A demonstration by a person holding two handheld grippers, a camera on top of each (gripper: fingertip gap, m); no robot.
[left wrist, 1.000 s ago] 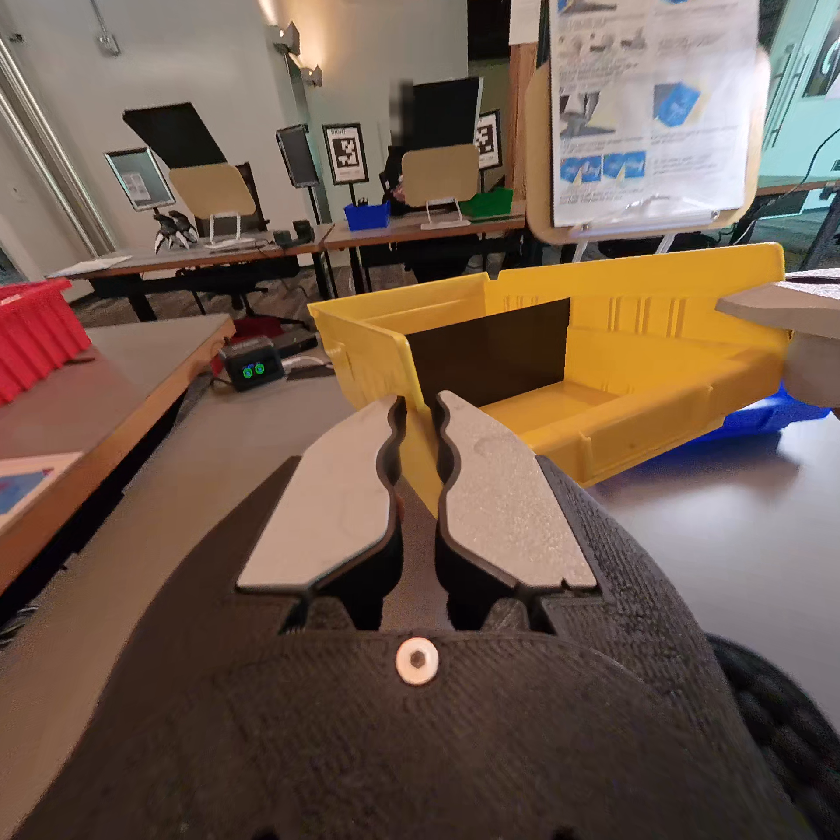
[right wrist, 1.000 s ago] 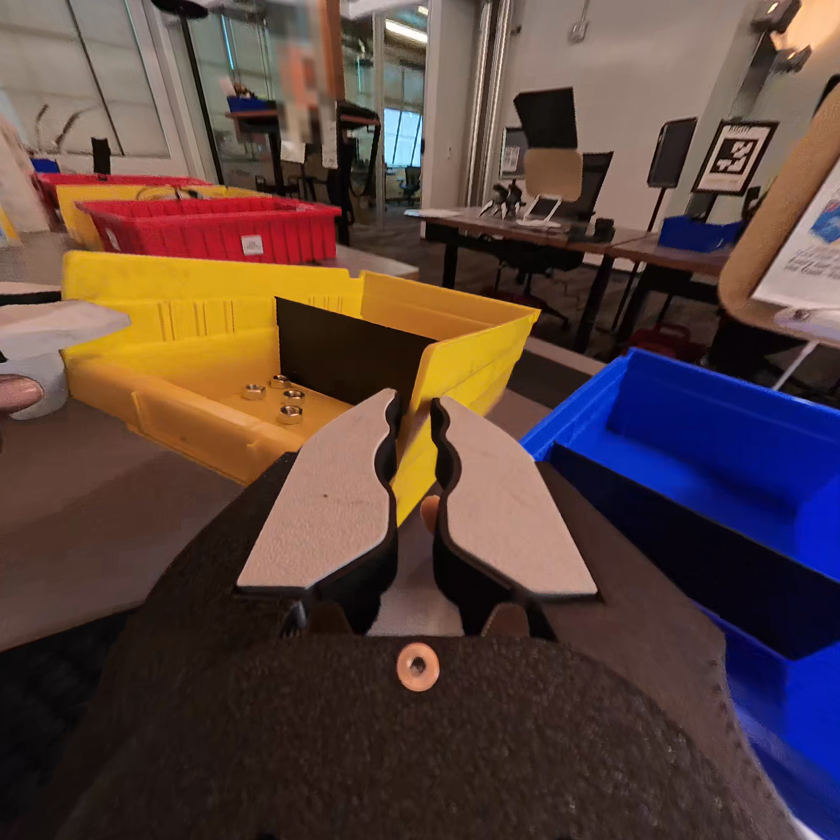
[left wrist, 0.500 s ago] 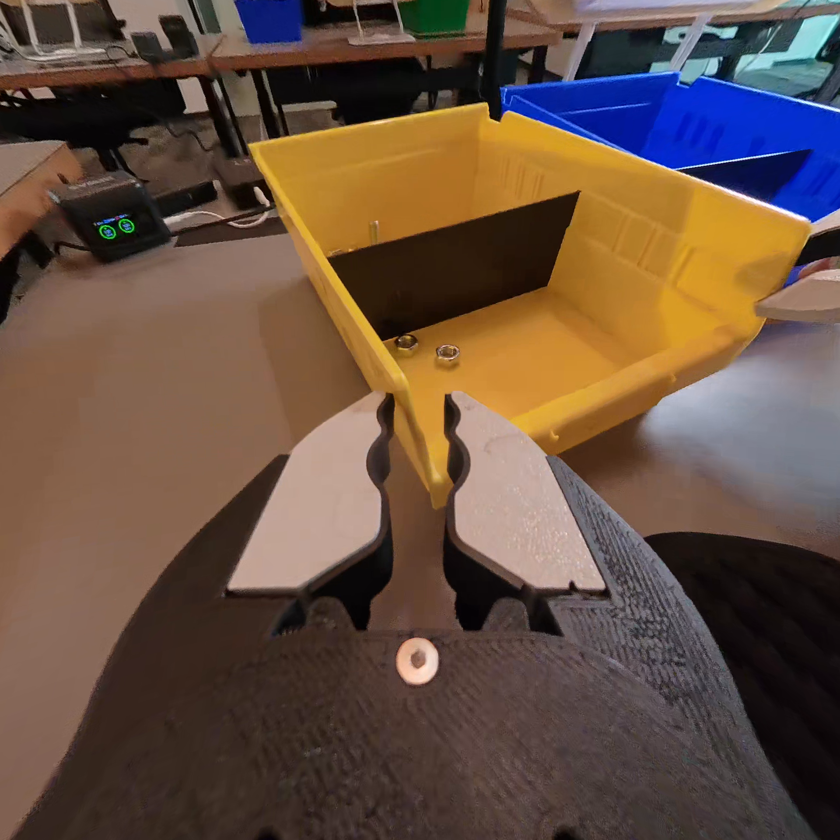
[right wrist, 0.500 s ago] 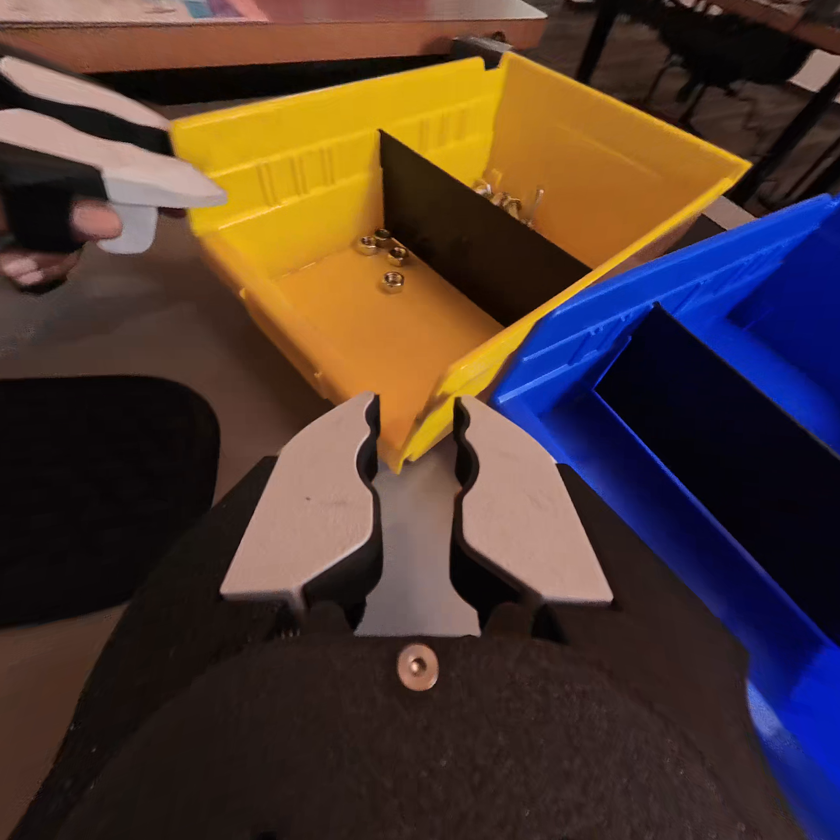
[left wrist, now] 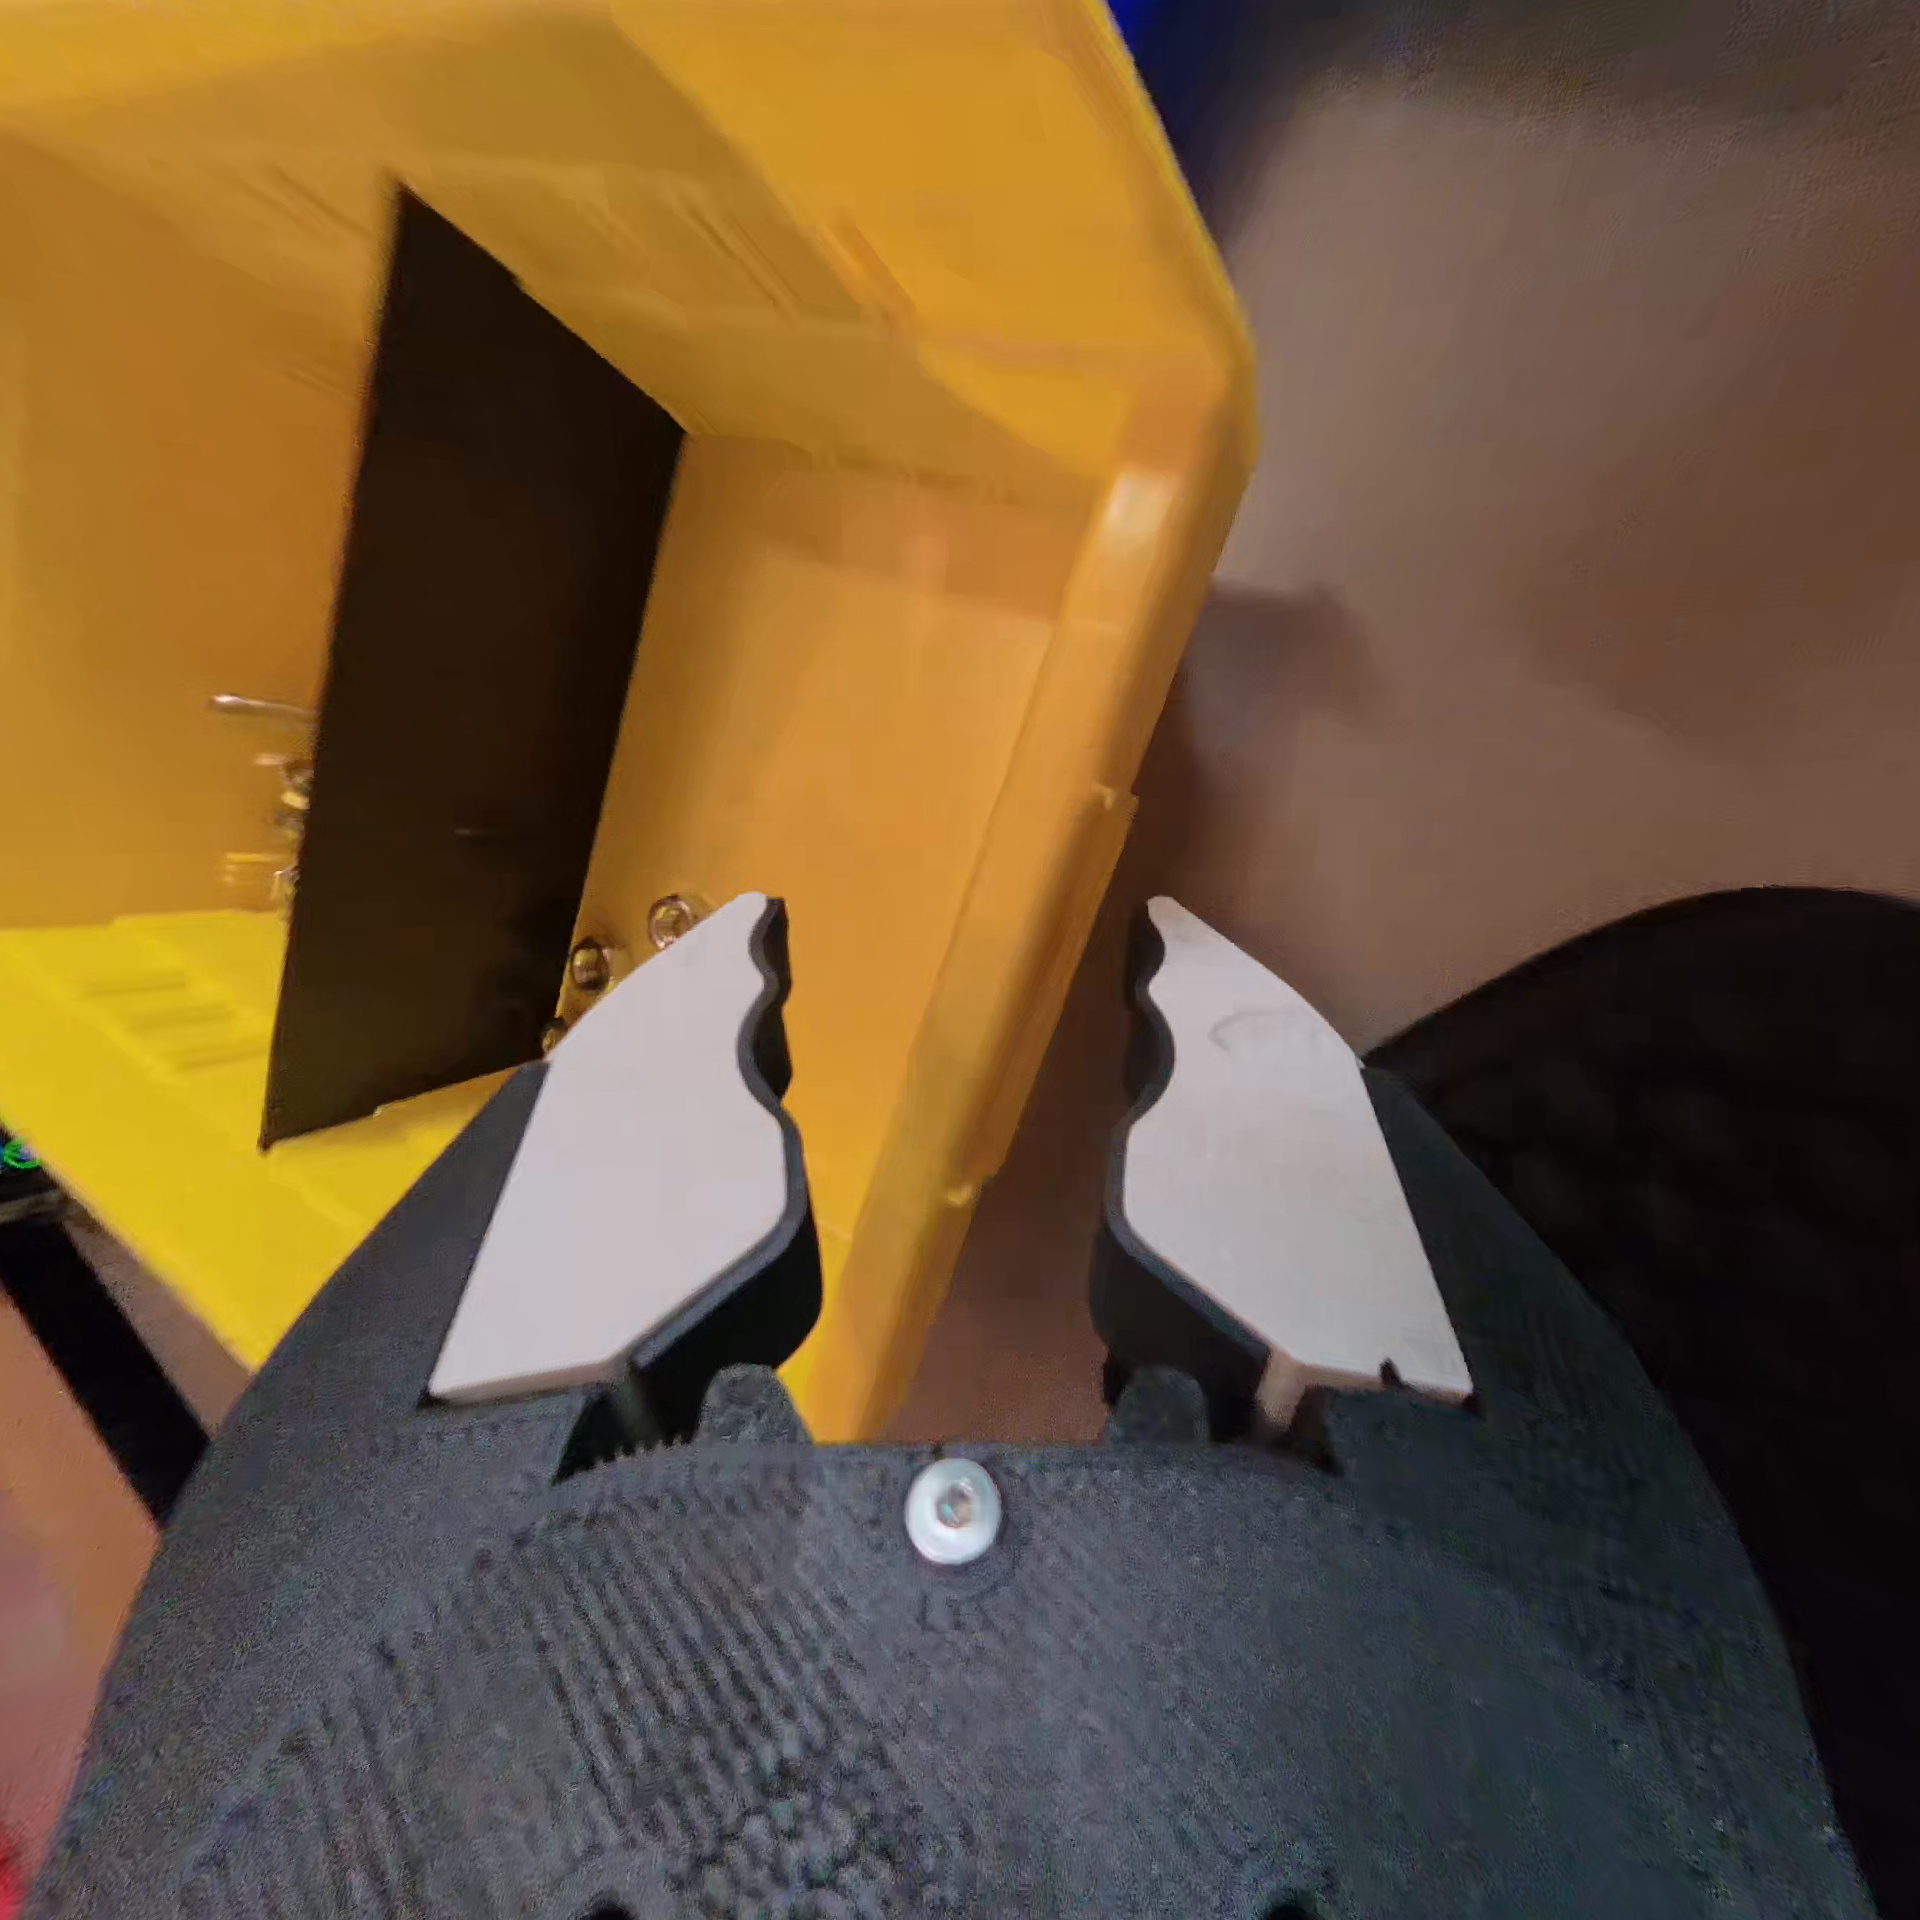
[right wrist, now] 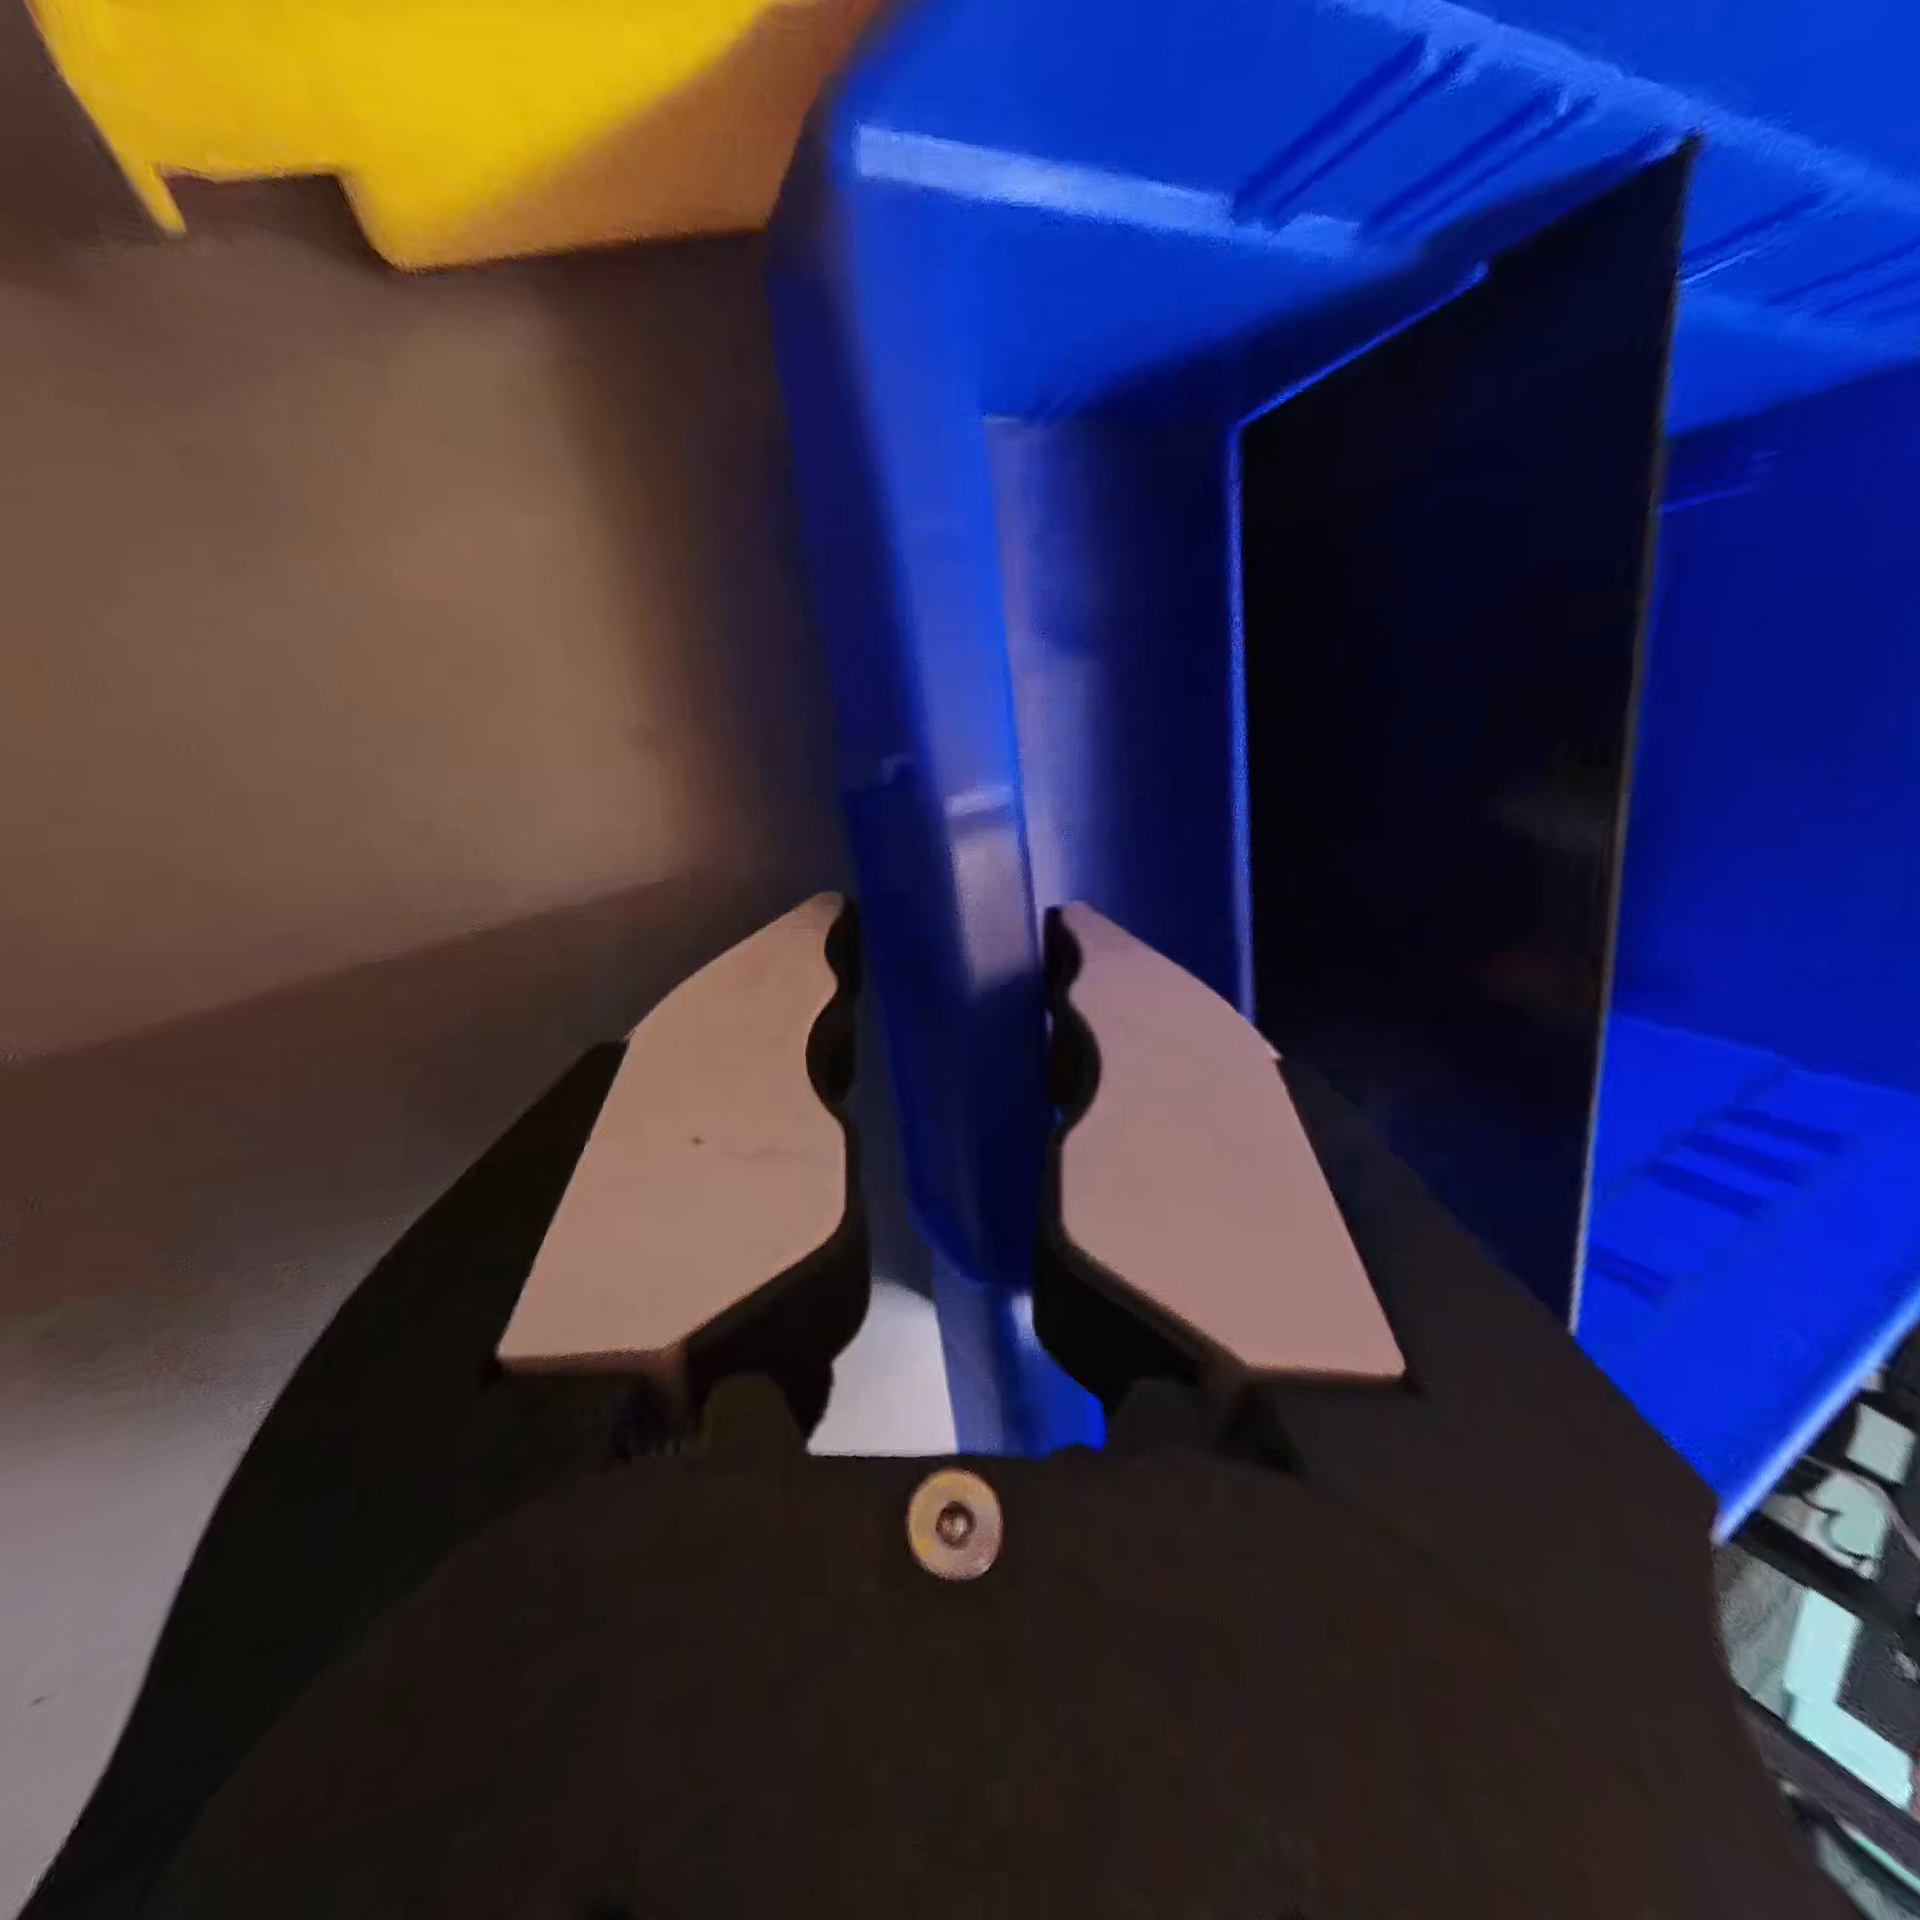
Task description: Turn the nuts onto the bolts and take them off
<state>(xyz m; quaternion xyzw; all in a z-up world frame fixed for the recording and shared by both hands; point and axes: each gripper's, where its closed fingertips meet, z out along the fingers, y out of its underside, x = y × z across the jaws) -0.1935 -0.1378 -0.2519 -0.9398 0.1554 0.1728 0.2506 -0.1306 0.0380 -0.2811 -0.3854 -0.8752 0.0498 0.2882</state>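
the left gripper (left wrist: 961,914) hangs wide open and empty, its pale, matte, wavy-edged fingers (left wrist: 644,1143) straddling the front rim of the yellow bin (left wrist: 1091,727). just past the left fingertip, a few small shiny hex nuts (left wrist: 665,920) lie on the bin floor against the upright black divider (left wrist: 468,727). behind that divider, in the other compartment, blurred metal shafts look like the bolts (left wrist: 270,790).

the right gripper (right wrist: 948,914) stands narrowly parted with the smooth side wall of the blue bin (right wrist: 935,520) between its fingers; whether it pinches that wall or only frames it cannot be told. a dark divider (right wrist: 1434,727) splits the blue bin too.

the likely risk: both views are smeared, suggesting fast motion, so the left fingers could knock the hard plastic rim or scatter the nuts. small, slick and flat, the nuts sit tight to the divider, leaving little room for a clean pinch.
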